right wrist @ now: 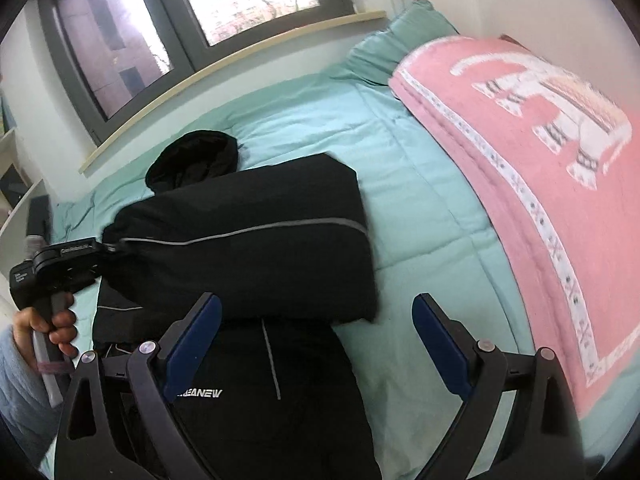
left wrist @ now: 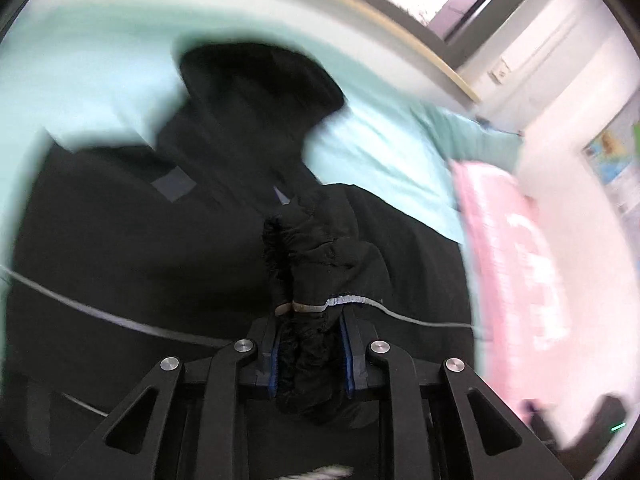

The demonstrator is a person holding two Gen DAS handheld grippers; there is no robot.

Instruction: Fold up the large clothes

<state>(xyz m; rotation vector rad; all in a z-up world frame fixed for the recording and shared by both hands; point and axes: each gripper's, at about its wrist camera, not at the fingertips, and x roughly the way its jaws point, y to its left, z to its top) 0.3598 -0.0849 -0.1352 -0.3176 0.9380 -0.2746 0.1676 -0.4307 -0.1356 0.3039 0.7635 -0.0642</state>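
A large black hooded jacket (right wrist: 248,240) with thin grey piping lies on the mint-green bed (right wrist: 420,208), its hood (right wrist: 196,156) toward the window. One sleeve is folded across the body. My left gripper (left wrist: 308,344) is shut on the bunched cuff of a black sleeve (left wrist: 316,264); it also shows in the right wrist view (right wrist: 108,246) at the jacket's left edge. My right gripper (right wrist: 316,320) is open and empty, hovering above the jacket's lower part with white lettering (right wrist: 200,394).
A pink blanket (right wrist: 540,160) with a white elephant pattern lies on the bed's right side. A window (right wrist: 180,20) with a cream sill (right wrist: 224,76) runs behind the bed. White shelving (right wrist: 16,184) stands at the far left.
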